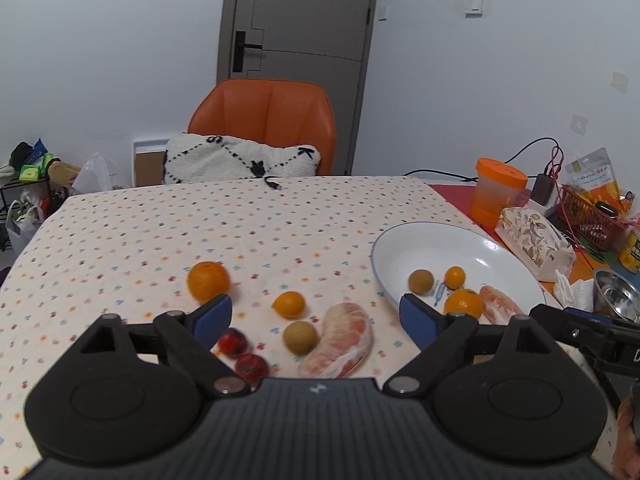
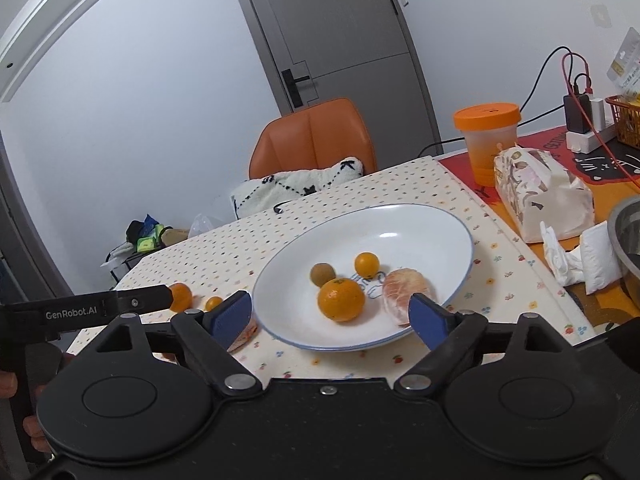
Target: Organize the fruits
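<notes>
The left hand-held gripper (image 1: 316, 312) is held spread above the near part of the desk (image 1: 120, 232), with nothing between its blue pads. The right hand-held gripper (image 2: 331, 314) is likewise spread and empty, positioned at the near rim of the white plate (image 2: 440, 216).

Nearest on the desk, two red fruits (image 1: 242, 354) are seen lying close together, partly hidden by the left finger. Just right of them a brown round fruit (image 1: 300, 337) and a peeled pomelo segment (image 1: 340, 344) are located. Slightly farther, a small orange fruit (image 1: 289, 304) is found, and farther left a larger orange (image 1: 208, 281).

On the plate, at the right, an orange (image 2: 341, 299), a peeled citrus piece (image 2: 404, 292), a brown fruit (image 2: 322, 274) and a small yellow-orange fruit (image 2: 367, 263) are already placed.

The pomelo segment is judged soft, moist and easily torn; it is best taken across its narrow middle with light closure. The round fruits are judged light, smooth and prone to rolling; each is best gripped across its widest part. The red fruits are probably delicate, so minimal squeeze is advised.
</notes>
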